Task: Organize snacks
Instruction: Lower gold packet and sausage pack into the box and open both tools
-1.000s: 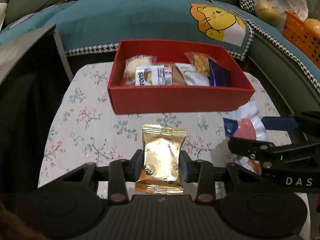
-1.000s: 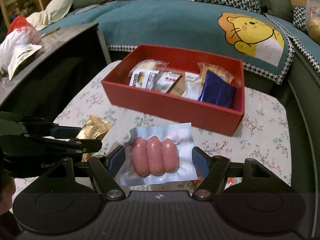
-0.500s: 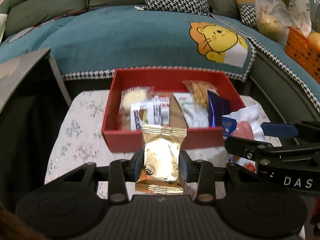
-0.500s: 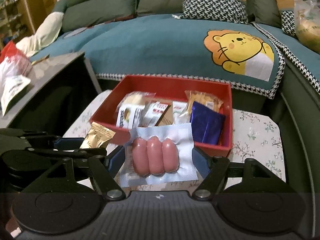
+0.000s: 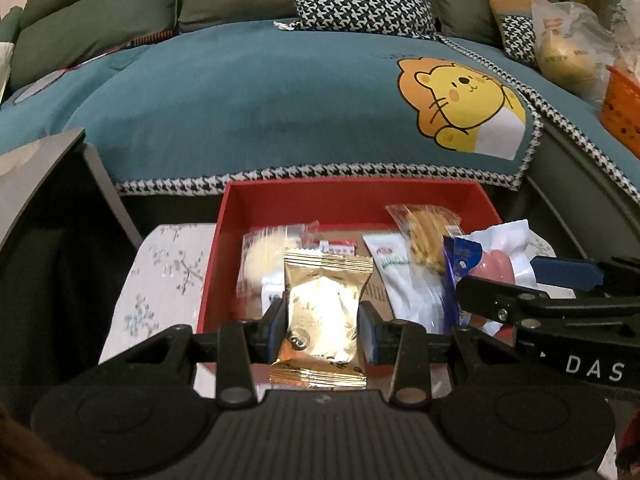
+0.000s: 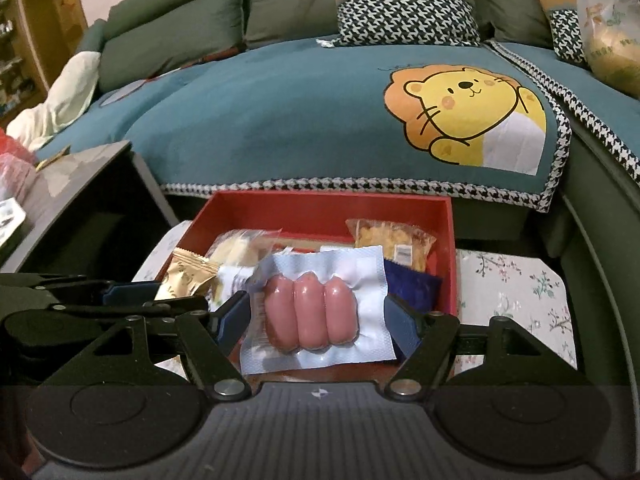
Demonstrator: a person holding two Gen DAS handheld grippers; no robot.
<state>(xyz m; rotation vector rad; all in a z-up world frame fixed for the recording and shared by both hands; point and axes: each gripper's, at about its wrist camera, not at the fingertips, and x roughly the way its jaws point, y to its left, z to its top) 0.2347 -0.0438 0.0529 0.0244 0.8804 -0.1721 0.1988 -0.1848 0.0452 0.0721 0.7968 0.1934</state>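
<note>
You've got both loads up at the box: left claw [image 5: 323, 322] clamped on the gold packet [image 5: 324, 312], right claw [image 6: 316, 316] pinching the sausage pack [image 6: 310, 310]. Both hang over the near side of the red box [image 6: 450, 240] on the table [image 6: 516, 280]. Looks like drop-off time, so aim for gaps between the snacks inside, lower a bit, then let go.

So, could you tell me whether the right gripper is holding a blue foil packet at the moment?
No, the right gripper is shut on a clear sausage pack; the blue foil packet lies in the red box.
</note>
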